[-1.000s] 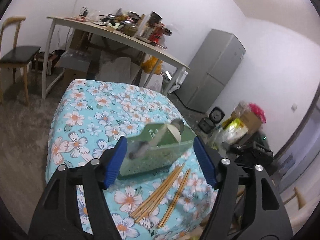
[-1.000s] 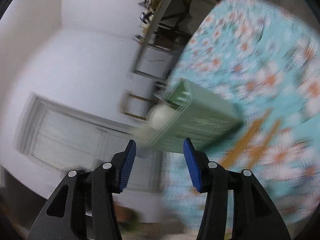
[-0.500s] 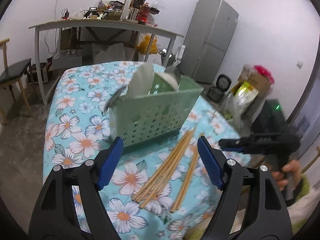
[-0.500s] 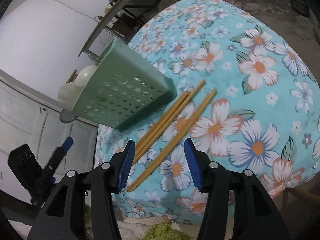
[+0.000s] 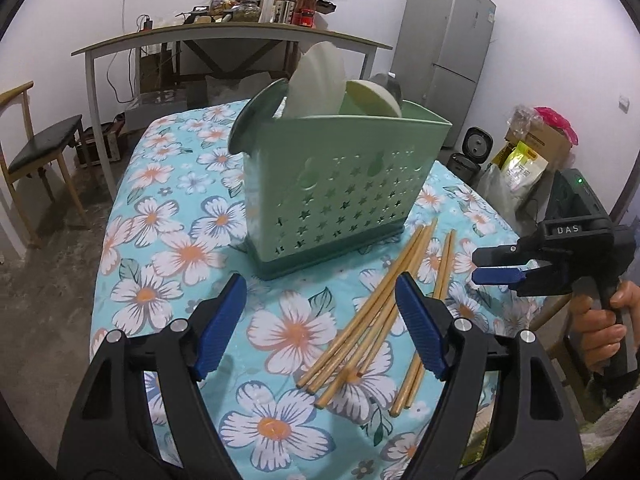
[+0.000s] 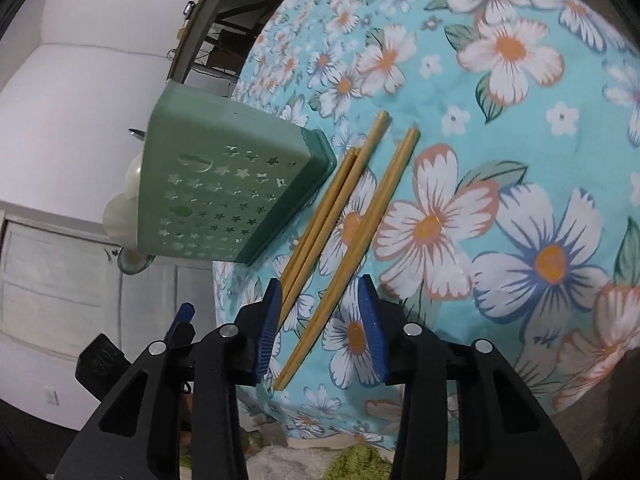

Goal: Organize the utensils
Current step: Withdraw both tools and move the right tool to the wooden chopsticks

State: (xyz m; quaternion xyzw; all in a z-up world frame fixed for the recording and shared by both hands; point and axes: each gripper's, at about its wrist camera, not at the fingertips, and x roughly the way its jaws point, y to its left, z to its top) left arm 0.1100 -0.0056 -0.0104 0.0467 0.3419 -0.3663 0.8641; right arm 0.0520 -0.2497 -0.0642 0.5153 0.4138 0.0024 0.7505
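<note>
A green perforated utensil basket [image 5: 344, 188] stands on the floral tablecloth [image 5: 176, 216] and holds white spoons and ladles [image 5: 316, 80]. Several wooden chopsticks [image 5: 380, 312] lie loose on the cloth in front of it. My left gripper [image 5: 320, 324] is open and empty above the near ends of the chopsticks. My right gripper [image 6: 320, 324] is open and empty; a pair of chopsticks [image 6: 352, 248] lies between its fingers, the basket [image 6: 224, 188] to the left. The right gripper also shows in the left wrist view [image 5: 500, 266] at the table's right edge.
A long table [image 5: 224, 36] with bottles and clutter stands behind. A grey fridge [image 5: 444, 56] is at the back right. A wooden chair [image 5: 36, 148] stands at the left. Boxes and bags [image 5: 532, 148] lie on the floor at the right.
Both grippers have come closer to the table and the chopsticks. The right gripper has swung down over a pair of chopsticks. The basket and chopsticks have not moved.
</note>
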